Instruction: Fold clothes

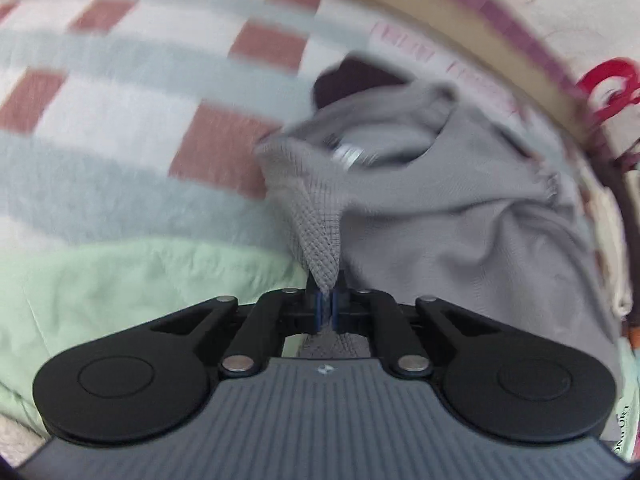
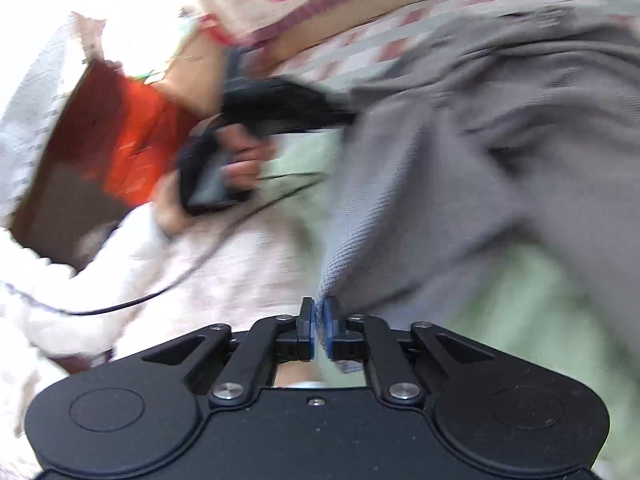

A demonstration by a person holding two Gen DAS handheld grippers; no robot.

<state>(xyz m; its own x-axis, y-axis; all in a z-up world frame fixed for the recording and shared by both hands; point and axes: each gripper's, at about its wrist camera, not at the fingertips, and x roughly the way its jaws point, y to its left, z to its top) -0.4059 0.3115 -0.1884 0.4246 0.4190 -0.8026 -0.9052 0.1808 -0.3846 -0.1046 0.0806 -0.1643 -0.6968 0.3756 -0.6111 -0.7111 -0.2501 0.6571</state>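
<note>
A grey garment (image 1: 460,220) lies bunched on the bed, with a dark opening at its far end. A ribbed corner of it (image 1: 320,240) runs up into my left gripper (image 1: 328,300), which is shut on it. In the right wrist view the same grey garment (image 2: 500,140) spreads across the right half. Its ribbed edge (image 2: 340,248) comes down between the blue pads of my right gripper (image 2: 319,312), which pinch it. The left gripper's black body (image 2: 280,108) also shows there, held by a hand (image 2: 244,160), with its tip buried in the grey cloth.
A checked blanket (image 1: 120,100) in white, grey and dull red covers the bed beyond a pale green sheet (image 1: 120,280). A tan bed edge (image 1: 480,52) curves along the far side, with a red object (image 1: 608,84) past it. A white fluffy sleeve (image 2: 100,280), a black cable (image 2: 200,256) and an orange box (image 2: 136,140) are at left.
</note>
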